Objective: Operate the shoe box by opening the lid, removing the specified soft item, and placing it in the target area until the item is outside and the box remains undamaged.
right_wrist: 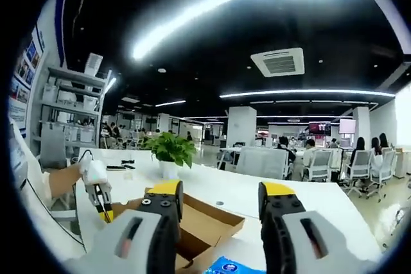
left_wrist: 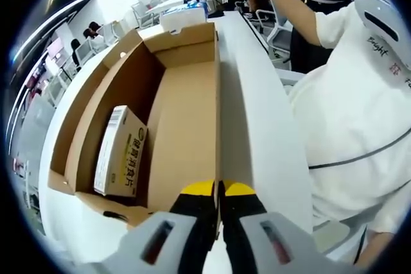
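As we looked along the left tongs point(left_wrist: 218, 190), their yellow-tipped jaws stood pressed together on the upright cardboard side wall of the shoe box point(left_wrist: 186, 126), clamped on its thin top edge. The box was open, a long brown corrugated carton lying on the white bench point(left_wrist: 263, 113). Inside it, against the far inner wall, leaned a small packet point(left_wrist: 120, 152), cream and white with printed characters and a barcode; we could not tell from here whether it was soft. The rest of the box floor lay bare and flat. A white carton point(left_wrist: 183, 20) sat on the bench just beyond the box's far end. A person in a white shirt point(left_wrist: 353, 107) stood close along the bench's edge, leaving a plain strip of bench between shirt and box.

In the right gripper view, our right tongs point(right_wrist: 221, 203) stood wide apart, gripping nothing, raised above the bench point(right_wrist: 257, 190). Below them showed a brown cardboard corner of the box point(right_wrist: 205, 222), and beside it the left tongs point(right_wrist: 103, 210), held in a hand, touching the cardboard. A potted green plant point(right_wrist: 170, 152) stood well behind on the bench. A blue packet point(right_wrist: 234, 266) showed at the bottom edge.
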A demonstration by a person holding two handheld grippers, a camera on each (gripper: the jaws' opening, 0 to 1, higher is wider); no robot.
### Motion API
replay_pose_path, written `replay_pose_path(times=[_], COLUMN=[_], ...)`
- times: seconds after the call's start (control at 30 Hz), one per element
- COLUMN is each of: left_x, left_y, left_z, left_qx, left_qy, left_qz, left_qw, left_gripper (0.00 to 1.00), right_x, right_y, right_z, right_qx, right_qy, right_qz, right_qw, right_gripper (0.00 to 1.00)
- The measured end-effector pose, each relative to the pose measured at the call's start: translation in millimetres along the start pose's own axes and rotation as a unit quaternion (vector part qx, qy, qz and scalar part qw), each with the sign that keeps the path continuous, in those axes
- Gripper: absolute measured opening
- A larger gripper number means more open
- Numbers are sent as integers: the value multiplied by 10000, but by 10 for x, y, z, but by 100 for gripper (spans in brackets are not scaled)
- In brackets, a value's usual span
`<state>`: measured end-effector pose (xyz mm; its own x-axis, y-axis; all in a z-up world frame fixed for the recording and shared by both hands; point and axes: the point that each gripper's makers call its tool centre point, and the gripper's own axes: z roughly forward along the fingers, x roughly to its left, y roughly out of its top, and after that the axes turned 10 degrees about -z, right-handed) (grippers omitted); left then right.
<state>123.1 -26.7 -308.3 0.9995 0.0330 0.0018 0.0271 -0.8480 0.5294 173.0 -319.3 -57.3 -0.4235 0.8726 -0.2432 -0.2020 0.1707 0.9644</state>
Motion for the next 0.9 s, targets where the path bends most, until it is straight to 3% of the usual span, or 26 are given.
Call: replay_pose_path(times=[0.03,0.07,0.17,0.27,0.33,0.5,0.73,0.9], left_x=[-1,-4,-23,-19,9,16,13,16], left_y=[0,-1,4,8,6,1,4,7], left_z=[-1,-3,2,7,6,-6,-9,-12], left_qx=[-3,-11,-33,-13,31,-20,-44,-69], left_qy=[-4,-15,-11,10,27,18,-7,6], left_qz=[-7,-23,14,27,50,49,55,59], left_qw=[10000,10000,10000,10000,10000,10000,10000,10000], left_gripper=[1,1,1,1,1,2,2,2], right_x=[-3,-31,3,54,123,233,345,438], right_y=[21,128,197,98,-29,-76,-193,-221], right_z=[-1,-10,-40,-24,-35,-147,-125,-43], right_qx=[-35,-267,-408,-215,-121,-341,56,12], right_qy=[-10,-124,-192,-187,-236,-194,-113,-172], right_qz=[56,261,145,12,-29,86,-223,-454], right_qw=[10000,9992,9989,9996,9996,9992,9997,9988], right_gripper=[52,55,56,50,53,53,60,49])
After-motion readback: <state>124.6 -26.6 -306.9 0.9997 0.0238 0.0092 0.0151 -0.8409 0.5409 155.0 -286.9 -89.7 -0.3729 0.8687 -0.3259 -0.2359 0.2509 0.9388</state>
